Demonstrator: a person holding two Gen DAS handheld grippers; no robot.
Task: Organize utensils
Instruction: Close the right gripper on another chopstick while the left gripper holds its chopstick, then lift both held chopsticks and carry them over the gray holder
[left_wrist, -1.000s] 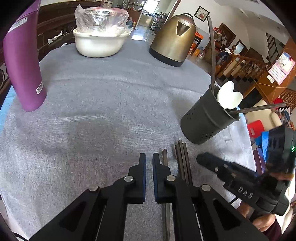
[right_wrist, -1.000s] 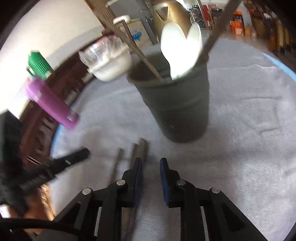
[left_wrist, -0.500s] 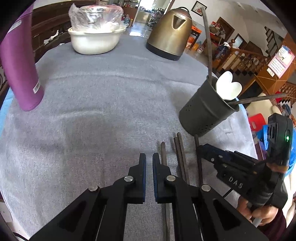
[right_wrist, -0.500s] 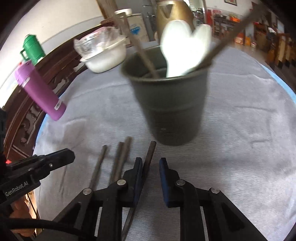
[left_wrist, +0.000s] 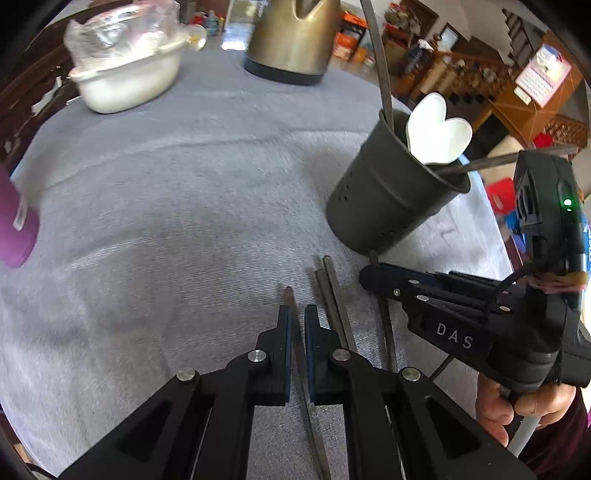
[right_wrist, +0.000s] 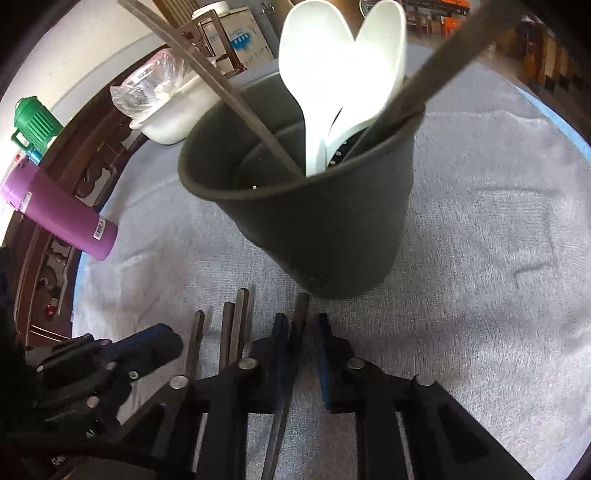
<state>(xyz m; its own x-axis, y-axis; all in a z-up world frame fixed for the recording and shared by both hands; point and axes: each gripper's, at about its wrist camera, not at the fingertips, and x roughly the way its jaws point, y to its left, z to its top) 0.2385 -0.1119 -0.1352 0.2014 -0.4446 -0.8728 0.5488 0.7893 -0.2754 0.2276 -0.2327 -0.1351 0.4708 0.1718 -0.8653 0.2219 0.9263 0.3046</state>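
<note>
Standing by the counter (left_wrist: 166, 192), you can see the job is partway done: the dark holder (right_wrist: 314, 221) already carries two white spoons (right_wrist: 332, 74) and a couple of chopsticks leaning on its rim. Four more chopsticks lie side by side on the grey cloth just in front of it, waiting. The right tool (right_wrist: 301, 325) has just been closing around the nearest one (right_wrist: 301, 306), though whether it truly pinches it is hard to tell. The left tool (left_wrist: 298, 321), pressed nearly together, straddles the outermost chopstick (left_wrist: 289, 299).
</note>
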